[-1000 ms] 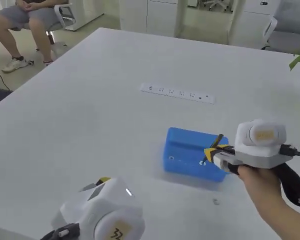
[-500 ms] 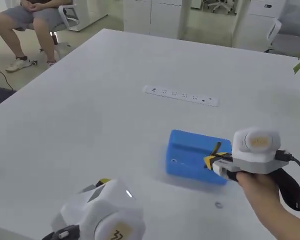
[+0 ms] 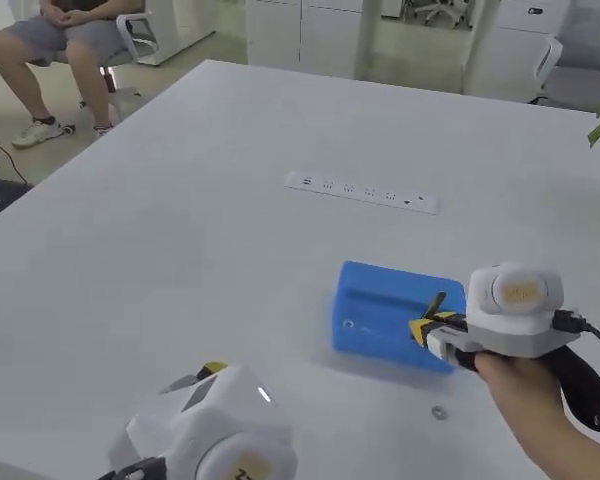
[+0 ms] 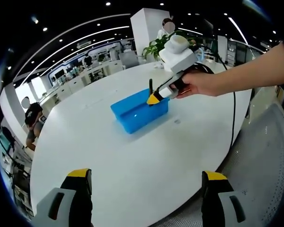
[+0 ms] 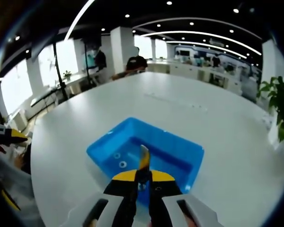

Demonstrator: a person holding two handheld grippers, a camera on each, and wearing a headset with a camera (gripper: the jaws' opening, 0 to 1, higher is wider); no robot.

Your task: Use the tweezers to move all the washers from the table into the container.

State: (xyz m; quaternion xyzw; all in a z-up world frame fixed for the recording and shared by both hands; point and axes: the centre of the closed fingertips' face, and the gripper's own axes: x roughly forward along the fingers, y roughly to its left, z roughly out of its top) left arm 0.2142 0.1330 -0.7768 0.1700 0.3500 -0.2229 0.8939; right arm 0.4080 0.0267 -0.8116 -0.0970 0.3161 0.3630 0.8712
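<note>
Holding my left gripper (image 3: 202, 372) low at the near left edge of the white table (image 3: 180, 230), I have its yellow-tipped jaws spread wide with nothing between them; in the left gripper view (image 4: 146, 176) they rise on either side of bare tabletop. At the far left, beyond the table corner, a person sits on a chair (image 3: 60, 30). Further along, in the middle of the table, a white power strip (image 3: 362, 191) lies flat, well apart from everything else. Nearer to me and to the right of it stands the blue container (image 3: 375, 325), an open rectangular bin; the right gripper view looks down into it (image 5: 170, 137), and two washers (image 5: 122, 164) lie on its floor near the left corner. My right gripper (image 3: 427, 327) hovers just at the container's right end, gripped in my right hand (image 3: 525, 385), its jaws pressed together on the tweezers (image 3: 437, 303). In the right gripper view the gripper (image 5: 143, 178) has the tweezers (image 5: 144, 158) sticking straight out from between its jaws, their tips over the inside of the bin; I cannot tell whether they pinch anything. One small washer (image 3: 439, 411) lies on the table just in front of the container's near right corner, below my right gripper. A green plant (image 5: 274, 99) stands beyond the table's right side.
</note>
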